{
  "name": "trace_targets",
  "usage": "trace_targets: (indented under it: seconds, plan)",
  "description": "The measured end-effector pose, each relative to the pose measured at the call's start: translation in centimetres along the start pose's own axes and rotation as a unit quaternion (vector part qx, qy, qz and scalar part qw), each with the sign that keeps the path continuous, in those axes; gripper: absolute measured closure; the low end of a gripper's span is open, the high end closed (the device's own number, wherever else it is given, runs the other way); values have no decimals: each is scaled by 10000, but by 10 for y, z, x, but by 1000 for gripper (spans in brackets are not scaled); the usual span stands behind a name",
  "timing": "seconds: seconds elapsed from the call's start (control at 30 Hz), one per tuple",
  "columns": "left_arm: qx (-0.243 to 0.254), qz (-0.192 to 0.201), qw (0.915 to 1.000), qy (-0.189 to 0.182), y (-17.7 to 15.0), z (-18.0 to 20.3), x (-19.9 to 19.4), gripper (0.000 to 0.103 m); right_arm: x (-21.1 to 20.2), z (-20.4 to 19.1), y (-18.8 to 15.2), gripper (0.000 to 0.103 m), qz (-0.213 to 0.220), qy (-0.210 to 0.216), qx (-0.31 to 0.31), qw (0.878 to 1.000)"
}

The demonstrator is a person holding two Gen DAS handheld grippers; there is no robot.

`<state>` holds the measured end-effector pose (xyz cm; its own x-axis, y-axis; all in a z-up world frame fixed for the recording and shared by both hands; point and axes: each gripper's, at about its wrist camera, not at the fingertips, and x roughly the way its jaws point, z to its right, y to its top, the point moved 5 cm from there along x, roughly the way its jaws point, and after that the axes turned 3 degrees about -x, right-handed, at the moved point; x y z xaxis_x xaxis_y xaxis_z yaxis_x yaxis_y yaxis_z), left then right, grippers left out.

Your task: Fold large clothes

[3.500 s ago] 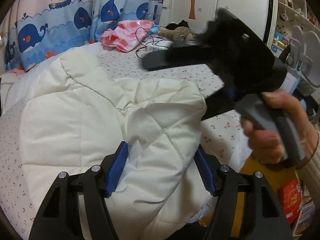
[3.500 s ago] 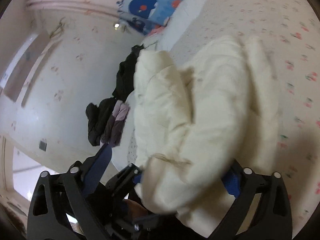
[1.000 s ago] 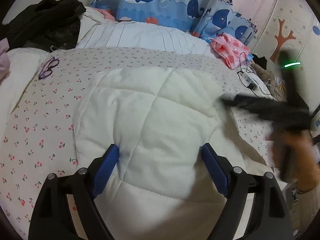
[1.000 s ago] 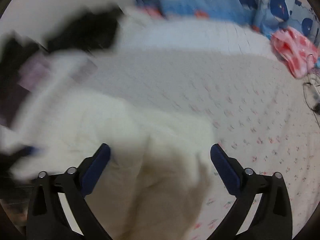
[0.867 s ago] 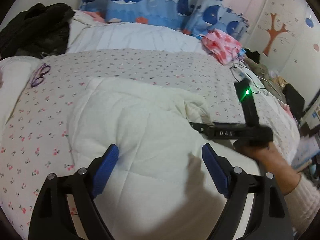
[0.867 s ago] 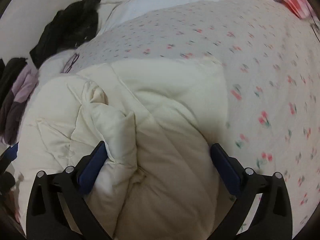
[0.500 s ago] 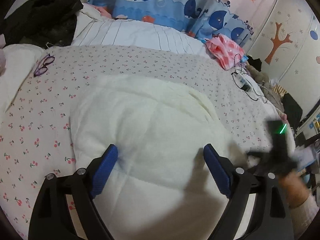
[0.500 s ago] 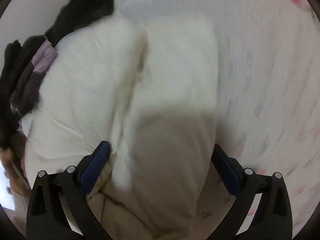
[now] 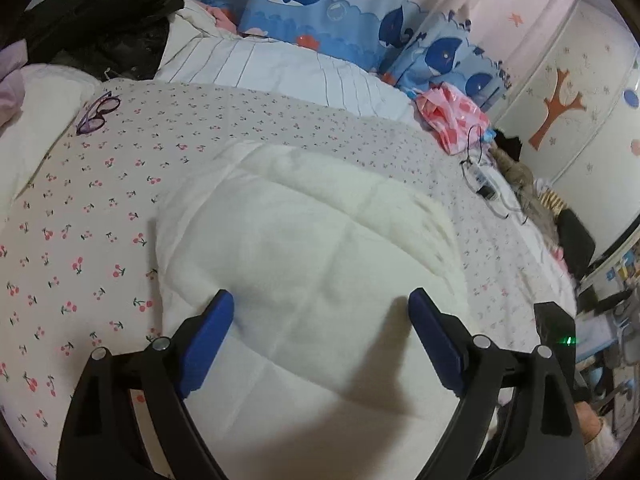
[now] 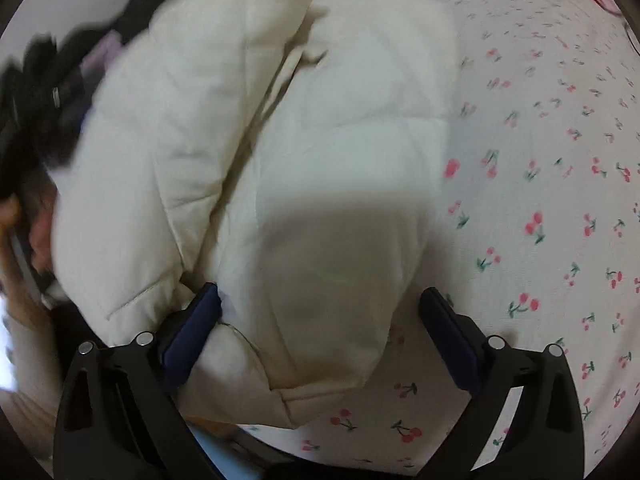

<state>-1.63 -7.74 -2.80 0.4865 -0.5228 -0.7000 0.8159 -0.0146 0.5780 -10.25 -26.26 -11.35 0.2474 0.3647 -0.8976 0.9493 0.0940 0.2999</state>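
Observation:
A cream quilted jacket (image 9: pixel 304 248) lies folded into a thick bundle on the cherry-print bedsheet (image 9: pixel 80 240). My left gripper (image 9: pixel 320 312) hovers over its near part, open wide, and both blue pads stand clear of the fabric. Part of the right gripper's black body (image 9: pixel 556 332), with a green light, shows at the lower right of the left wrist view. In the right wrist view the jacket (image 10: pixel 320 168) shows a puffy fold on its left. My right gripper (image 10: pixel 320 308) is open and straddles the bundle's near end, with the right pad off the fabric.
Black clothes (image 9: pixel 100 12) are piled at the bed's far left, with purple glasses (image 9: pixel 98 110) on the sheet nearby. Whale-print cushions (image 9: pixel 320 12), a pink bag (image 9: pixel 452 116) and a cable with a charger (image 9: pixel 484 184) lie beyond. A hand (image 10: pixel 16 240) shows at the left edge.
The right gripper swept from across the jacket to the lower right edge of the left wrist view and dropped closer over the bundle's near end. The left gripper barely moved.

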Motion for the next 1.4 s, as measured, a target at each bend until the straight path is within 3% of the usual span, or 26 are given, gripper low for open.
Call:
trace_targets:
  seconds: [0.07,0.13,0.23,0.37,0.47,0.53,0.6,0.67,0.77,0.87,0.93,0.97,1.0,1.1,1.17,1.23,1.33,1.4]
  plan:
    - [236,-22,9996,180,-4,5,4,15,-12,7,3,7,31,-22,72,10000]
    - [363,-41,9988,311,-6,7,7,12,-38,12,5,7,325,-199,107,9992]
    - [405,-54,9985,360,-7,7,9,11,-78,33,9,7,1032,-878,361,9901]
    - [415,-72,9985,362,-6,7,10,10,-121,28,53,7,2043,-456,567,9762]
    - [434,-74,9983,382,-5,7,9,9,-109,-5,105,7,2285,-250,291,9728]
    - [447,-78,9982,385,-6,7,9,9,-81,0,127,7,2186,-185,452,9746]
    - [453,-76,9983,370,-6,7,10,9,-4,11,137,7,1436,-532,647,9861]
    - [565,-111,9975,399,-8,9,13,9,25,18,133,6,1382,-287,747,9872]
    - [791,-184,9947,630,-12,14,17,9,-7,18,137,6,1196,-288,792,9892]
    - [561,-154,9972,480,-9,11,7,9,-63,-11,115,7,1817,141,340,9827]
    - [444,-142,9982,371,-9,8,2,9,-78,-23,94,7,1872,205,9,9821]
    - [430,-144,9984,350,-10,8,1,9,-68,-26,87,7,1641,-4,-67,9864]
    - [444,-153,9982,360,-11,8,1,9,-33,-28,71,6,932,-485,-344,9939]
    - [543,-134,9978,365,-14,10,-1,9,-11,-18,55,6,797,-285,-260,9961]
    - [231,-91,9997,73,-12,2,-11,9,-35,-7,60,6,842,172,146,9962]
    - [-426,-20,9981,-445,-7,-19,-28,9,-60,4,61,6,1151,634,366,9907]
    - [-1360,74,9876,-784,0,-62,-45,9,-84,23,63,6,1387,716,665,9855]
    - [-1733,-67,9806,-910,-3,-81,-45,9,-85,33,69,6,1365,582,771,9859]
